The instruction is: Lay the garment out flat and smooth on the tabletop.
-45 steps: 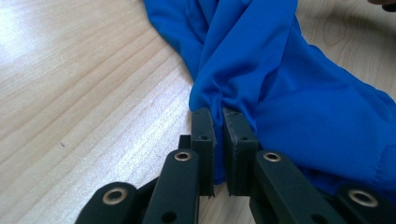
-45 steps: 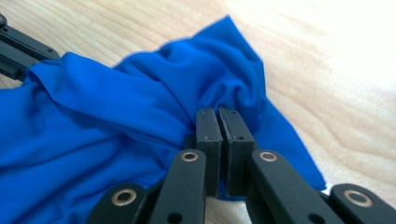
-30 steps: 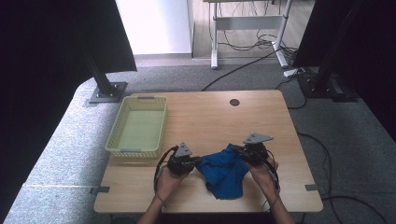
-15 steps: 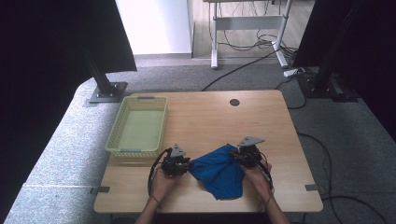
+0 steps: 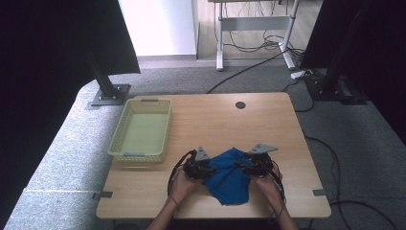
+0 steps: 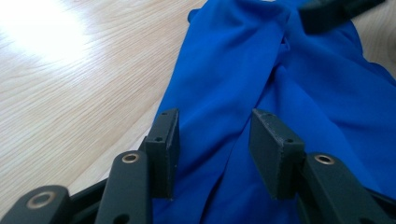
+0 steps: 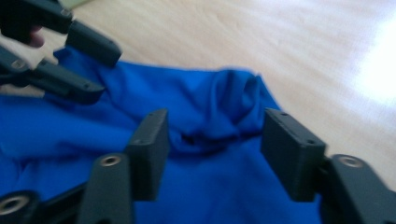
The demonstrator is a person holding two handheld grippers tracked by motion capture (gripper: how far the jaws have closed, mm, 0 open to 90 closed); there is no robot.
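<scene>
Two grippers work one rumpled blue cloth [image 5: 230, 177] at the near edge of the wooden desk [image 5: 215, 120], about midway between its near corners. Largest item after the desk: pale green plastic basket [image 5: 141, 129], lying along the left edge, well apart from the cloth, nothing seen inside. Cloth lies bunched, its long axis running roughly from the desk's middle toward the near edge, narrowing to a blunt tip that points at the person; folds ridge along that same line. Left gripper [image 5: 200, 168] sits at the cloth's left edge, right gripper [image 5: 253, 167] at its right edge, both over fabric. In the left gripper view the jaws stand apart with blue cloth [image 6: 280, 93] spread between and beneath them, nothing pinched. In the right gripper view the jaws gape wider, a raised fold of cloth [image 7: 219, 116] lying between them, again no grip. Judgement: the step in hand is the approach for a two-sided grasp. Next move likely calls for lowering each gripper onto a fold and closing, both together, so the fabric lifts evenly rather than dragging.
</scene>
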